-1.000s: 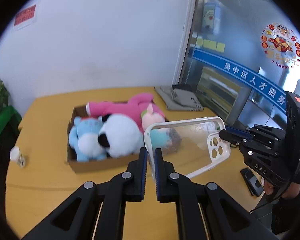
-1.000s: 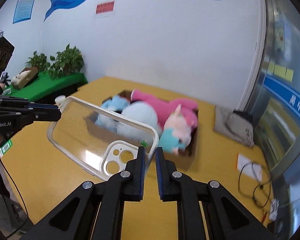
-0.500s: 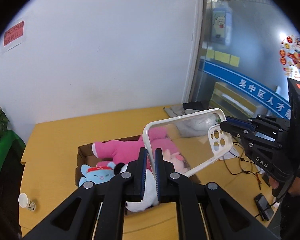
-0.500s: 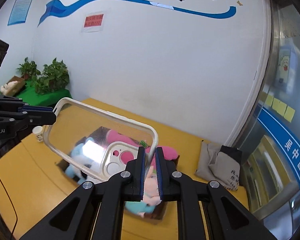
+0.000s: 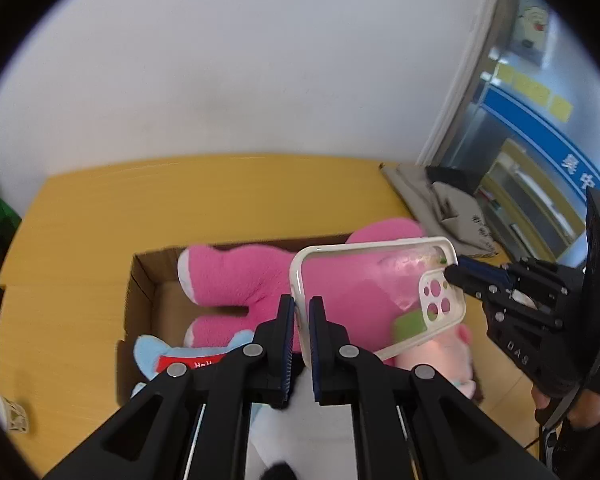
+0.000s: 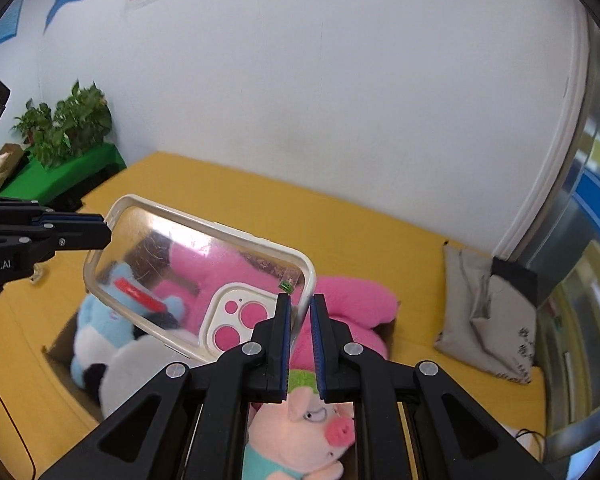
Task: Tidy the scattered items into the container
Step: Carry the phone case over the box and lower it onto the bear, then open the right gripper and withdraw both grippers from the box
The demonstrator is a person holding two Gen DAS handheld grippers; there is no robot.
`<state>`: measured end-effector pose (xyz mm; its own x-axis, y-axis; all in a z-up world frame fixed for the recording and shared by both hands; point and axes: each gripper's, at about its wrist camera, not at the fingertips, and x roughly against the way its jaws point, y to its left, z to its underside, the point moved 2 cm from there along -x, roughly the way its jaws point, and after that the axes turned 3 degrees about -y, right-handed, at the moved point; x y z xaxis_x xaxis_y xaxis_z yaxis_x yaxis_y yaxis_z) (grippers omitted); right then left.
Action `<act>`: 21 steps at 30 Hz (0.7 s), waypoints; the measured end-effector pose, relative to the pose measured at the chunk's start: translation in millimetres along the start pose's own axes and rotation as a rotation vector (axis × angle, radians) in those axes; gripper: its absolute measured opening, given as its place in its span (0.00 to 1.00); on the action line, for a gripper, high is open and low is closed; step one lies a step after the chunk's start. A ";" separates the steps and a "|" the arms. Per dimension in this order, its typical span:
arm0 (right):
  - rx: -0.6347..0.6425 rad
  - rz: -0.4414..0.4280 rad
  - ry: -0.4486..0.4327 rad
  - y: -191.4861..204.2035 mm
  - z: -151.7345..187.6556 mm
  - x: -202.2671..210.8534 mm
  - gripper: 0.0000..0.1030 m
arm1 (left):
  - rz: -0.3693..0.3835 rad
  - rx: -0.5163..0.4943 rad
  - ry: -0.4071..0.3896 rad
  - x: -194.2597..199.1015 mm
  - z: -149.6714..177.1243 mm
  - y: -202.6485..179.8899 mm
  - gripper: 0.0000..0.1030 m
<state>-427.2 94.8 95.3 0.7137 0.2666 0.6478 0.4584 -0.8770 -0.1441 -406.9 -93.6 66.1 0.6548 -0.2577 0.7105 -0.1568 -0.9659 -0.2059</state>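
A clear phone case (image 5: 376, 300) with a white rim is held between both grippers above the cardboard box (image 5: 140, 280). My left gripper (image 5: 302, 304) is shut on its bottom edge. My right gripper (image 6: 300, 304) is shut on the corner by the camera cut-out; it shows in the left wrist view (image 5: 456, 272). The case (image 6: 196, 276) hangs over the box (image 6: 60, 360). Inside lie a pink plush (image 5: 236, 280), a blue plush (image 6: 100, 320), a white plush (image 6: 136, 372) and a pig plush (image 6: 316, 424).
The box stands on a yellow table (image 5: 180, 196). A grey cloth bag (image 6: 488, 312) lies at the table's right, against the glass door. A small white cup (image 5: 8, 412) stands at the left edge. Potted plants (image 6: 64, 124) stand on a green stand beyond the table's left.
Both grippers have carried the case down and forward together. It now hangs close over the plush toys in the box; before it was higher. Both grips are unchanged.
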 end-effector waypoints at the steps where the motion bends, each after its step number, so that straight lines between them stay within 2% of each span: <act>1: -0.003 -0.003 0.023 1.0 6.7 -15.7 0.10 | 0.003 0.009 0.019 -12.6 3.0 4.6 0.06; 5: -0.031 -0.019 0.122 0.4 35.2 -68.2 0.10 | 0.012 0.035 0.096 -50.3 21.3 22.1 0.06; 9: -0.064 -0.040 0.186 -5.4 50.9 -94.7 0.10 | 0.058 0.105 0.090 -59.0 28.0 33.1 0.11; 10: -0.069 -0.041 0.198 -6.5 53.7 -98.0 0.11 | 0.054 0.109 0.086 -58.0 28.7 34.1 0.20; 11: -0.069 -0.039 0.207 -6.9 56.3 -99.9 0.11 | 0.048 0.107 0.083 -56.6 29.1 35.2 0.35; 13: -0.057 -0.042 0.211 -6.6 61.6 -99.5 0.13 | 0.047 0.102 0.061 -48.2 29.0 34.1 0.54; 14: -0.058 -0.051 0.211 -7.2 63.9 -97.2 0.15 | 0.043 0.100 0.043 -41.2 28.6 33.5 0.57; 15: -0.068 -0.060 0.202 -7.6 64.2 -93.6 0.26 | 0.043 0.101 0.025 -32.4 29.0 32.7 0.57; 16: -0.086 -0.071 0.188 -9.7 64.2 -87.8 0.47 | 0.044 0.100 0.014 -25.7 28.1 31.9 0.57; 17: -0.105 -0.072 0.166 -12.8 63.2 -79.9 0.61 | 0.037 0.095 0.003 -16.9 26.9 30.0 0.57; 18: -0.124 -0.055 0.137 -17.1 62.3 -69.5 0.84 | 0.018 0.085 -0.012 -4.9 27.5 28.5 0.57; 19: -0.135 -0.044 0.113 -19.3 60.4 -59.8 0.92 | -0.003 0.066 -0.038 10.0 27.6 24.6 0.57; 21: -0.152 -0.062 0.068 -22.6 58.0 -32.5 0.92 | -0.042 0.038 -0.107 44.5 32.0 15.0 0.57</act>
<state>-430.0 129.1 34.2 0.6467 0.2993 0.7016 0.4113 -0.9114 0.0097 -356.5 -118.8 73.1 0.7356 -0.2115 0.6436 -0.1013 -0.9737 -0.2041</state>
